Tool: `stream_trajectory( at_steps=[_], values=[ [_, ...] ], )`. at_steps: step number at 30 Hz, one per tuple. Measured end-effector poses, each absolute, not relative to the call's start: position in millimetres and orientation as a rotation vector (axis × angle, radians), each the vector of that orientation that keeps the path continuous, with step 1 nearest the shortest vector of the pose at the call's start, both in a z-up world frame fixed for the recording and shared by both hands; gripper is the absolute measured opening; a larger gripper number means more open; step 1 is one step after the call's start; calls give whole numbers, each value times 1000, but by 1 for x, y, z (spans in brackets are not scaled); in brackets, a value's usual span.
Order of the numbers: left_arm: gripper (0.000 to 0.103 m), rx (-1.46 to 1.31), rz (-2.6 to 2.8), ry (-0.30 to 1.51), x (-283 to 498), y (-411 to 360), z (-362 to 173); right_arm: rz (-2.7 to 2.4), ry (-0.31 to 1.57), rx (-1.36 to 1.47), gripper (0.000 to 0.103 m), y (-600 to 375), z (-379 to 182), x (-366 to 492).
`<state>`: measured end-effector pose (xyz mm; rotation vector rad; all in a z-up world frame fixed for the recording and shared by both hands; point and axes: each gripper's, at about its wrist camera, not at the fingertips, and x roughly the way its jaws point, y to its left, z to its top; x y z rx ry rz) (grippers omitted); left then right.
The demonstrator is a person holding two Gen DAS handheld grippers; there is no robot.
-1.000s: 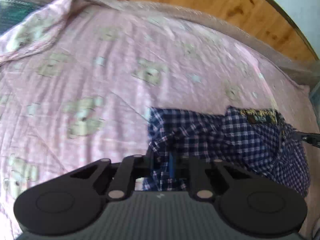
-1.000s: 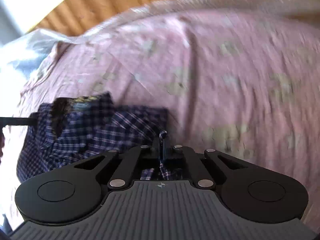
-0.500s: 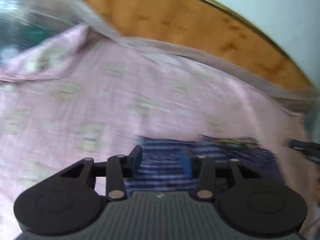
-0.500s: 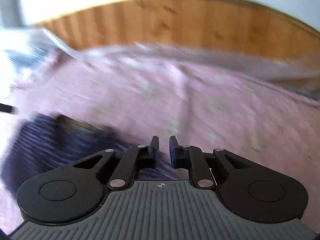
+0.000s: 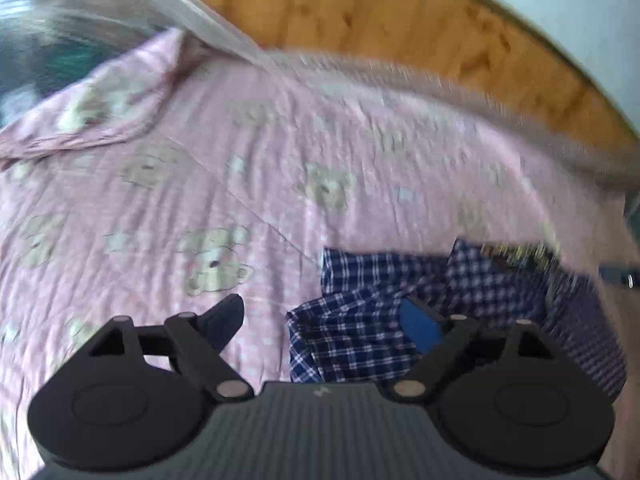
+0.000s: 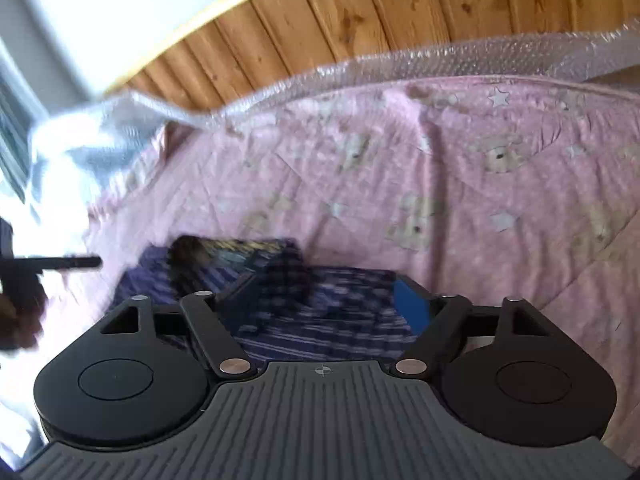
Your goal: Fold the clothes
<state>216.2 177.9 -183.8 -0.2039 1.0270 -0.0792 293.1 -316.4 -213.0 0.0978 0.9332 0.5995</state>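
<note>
A navy and white plaid shirt point(image 5: 400, 312) lies folded in a rumpled bundle on the pink bear-print bedsheet point(image 5: 240, 168). My left gripper point(image 5: 324, 320) hovers just above its left end, jaws still opening wide, nothing pinched between them. In the right wrist view the same shirt point(image 6: 320, 312) lies below my right gripper point(image 6: 324, 300), which stands open over it and grips no cloth. The shirt's collar with a patterned lining point(image 6: 224, 252) shows at the far left end. The tip of the left gripper point(image 6: 60, 263) juts in from the left edge.
Bubble wrap point(image 6: 440, 60) covers the bed's far edge in front of a wooden plank headboard point(image 6: 360, 8). A folded-back flap of the sheet point(image 5: 100, 112) lies at the upper left. Pink sheet stretches to the left and right of the shirt.
Both grippers were shut on shirt cloth a second ago; both have let go, opened wide and lifted a little. The shirt now lies free on the sheet.
</note>
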Motion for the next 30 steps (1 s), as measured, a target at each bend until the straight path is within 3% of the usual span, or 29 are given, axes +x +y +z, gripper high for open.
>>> stream_trajectory(
  at_steps=[5,7,9,12,13,15,16,17,19,20,21,23,25,27,30],
  values=[
    [87,-164,-121,1062,237,163,-203,708,990,-46,71,-301,-235,333],
    [79,-172,-159,1069,240,154,-209,768,1006,-94,68,-294,-240,335],
    [48,-176,-207,1077,244,144,-213,826,1020,-146,55,-288,-245,336],
    [42,-140,-227,1077,247,137,-213,855,1003,-171,28,-285,-242,329],
    [43,-139,-229,1081,248,137,-214,862,998,-162,27,-285,-240,326],
    [51,-180,-220,1088,252,141,-218,855,987,-146,32,-288,-240,324],
    [51,-206,-224,1084,253,144,-218,845,982,-139,40,-289,-241,325],
    [48,-219,-226,1077,254,145,-217,832,980,-133,53,-289,-244,326],
    [18,-232,-234,1052,255,146,-209,841,985,-118,39,-291,-247,329],
    [7,-233,-235,1030,255,147,-202,848,983,-112,25,-290,-244,329],
    [7,-235,-235,1008,256,147,-194,855,982,-106,14,-290,-241,329],
    [7,-246,-236,971,263,150,-179,860,971,-93,13,-291,-232,329],
    [7,-209,-225,959,278,149,-176,828,938,-76,13,-295,-215,330],
    [9,-118,-189,1022,296,145,-195,750,934,-83,26,-299,-216,341],
    [16,-84,-132,1061,305,152,-208,536,991,-195,24,-307,-238,366]
  ],
)
